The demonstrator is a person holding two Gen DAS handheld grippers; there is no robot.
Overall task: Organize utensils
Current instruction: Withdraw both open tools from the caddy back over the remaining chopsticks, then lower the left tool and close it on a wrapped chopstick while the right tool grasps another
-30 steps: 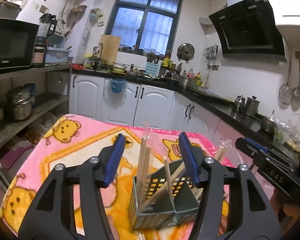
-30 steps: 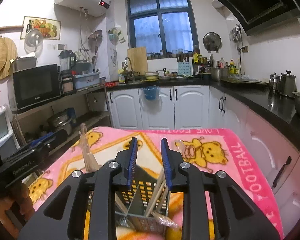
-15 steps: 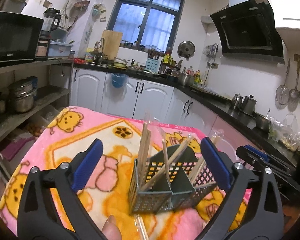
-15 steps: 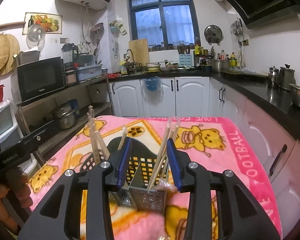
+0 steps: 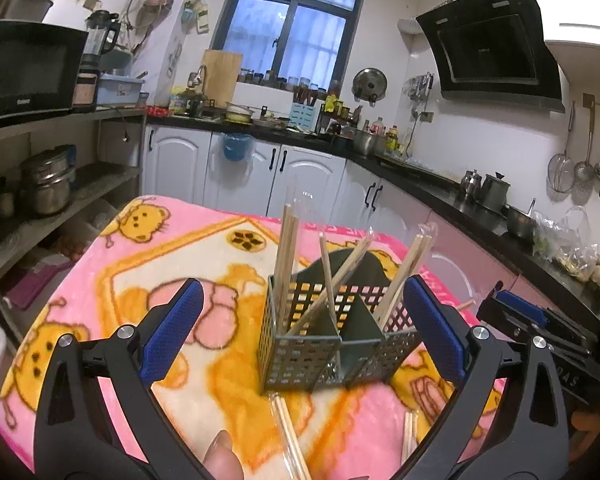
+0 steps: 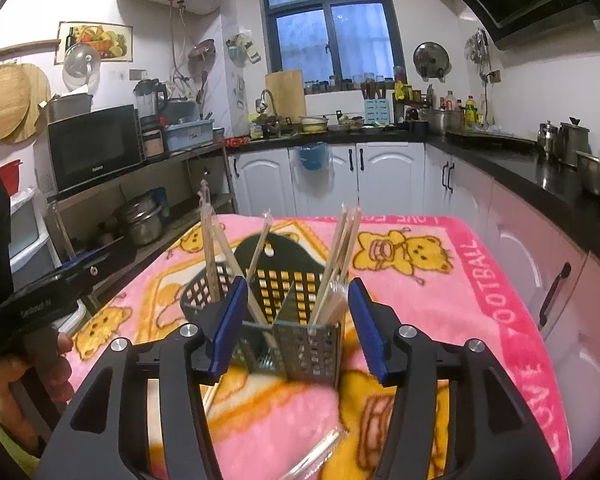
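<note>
A dark perforated utensil caddy [image 5: 324, 344] stands on the pink blanket and holds several wrapped wooden chopsticks [image 5: 286, 248] upright in its compartments. My left gripper [image 5: 300, 336] is wide open and empty, with the caddy just beyond it. Loose wrapped chopsticks [image 5: 292, 436] lie on the blanket in front of the caddy. In the right wrist view the caddy [image 6: 288, 320] sits between the open fingers of my right gripper [image 6: 298, 328], which holds nothing. Chopsticks [image 6: 340, 256] stand in it. A wrapped pair [image 6: 320, 452] lies near the bottom edge.
The pink teddy-bear blanket [image 5: 148, 264] covers the table. White cabinets [image 6: 380, 184] and a black counter [image 6: 540, 168] lie beyond. A shelf rack with a microwave [image 6: 96, 144] and pots stands at the left. The other gripper's body [image 5: 548, 336] shows at the right.
Both grippers opened and drew back from the caddy. The chopsticks they carried now stand in the caddy.
</note>
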